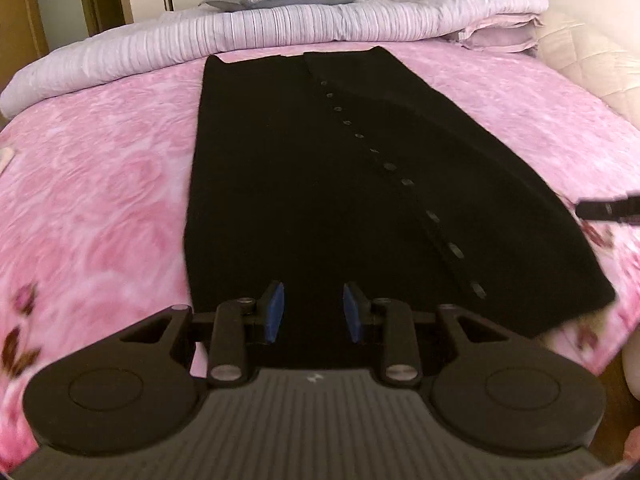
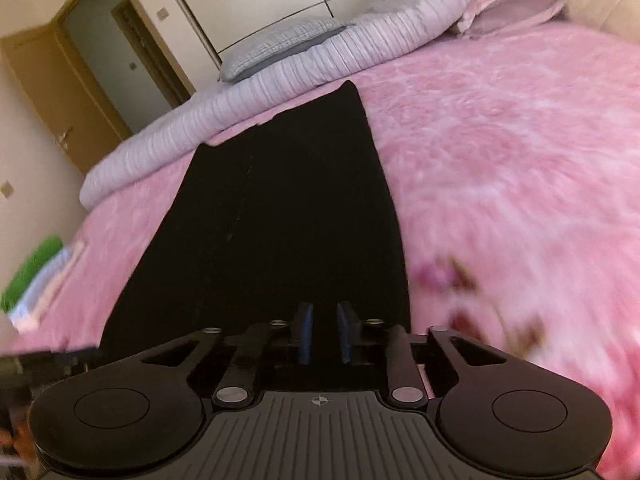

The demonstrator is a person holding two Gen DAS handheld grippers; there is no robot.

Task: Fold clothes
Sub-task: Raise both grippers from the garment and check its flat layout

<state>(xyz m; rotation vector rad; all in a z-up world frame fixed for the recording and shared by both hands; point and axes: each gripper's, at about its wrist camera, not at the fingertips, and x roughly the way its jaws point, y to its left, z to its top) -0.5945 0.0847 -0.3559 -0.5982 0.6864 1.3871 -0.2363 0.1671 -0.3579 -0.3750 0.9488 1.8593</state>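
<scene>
Black knit garment (image 1: 328,184), button row (image 1: 408,182) toward 4 o'clock, lies flat and long on my fluffy pink bed (image 1: 100,184). My left gripper (image 1: 314,312) is half-open, empty; right gripper (image 2: 322,332) narrow-gapped, grip unclear.

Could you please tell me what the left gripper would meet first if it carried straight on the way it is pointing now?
Most likely the black garment lying flat on the pink bedspread: the left gripper points down over its near hem, jaws apart with nothing between them. How close it is, the view does not show.
</scene>
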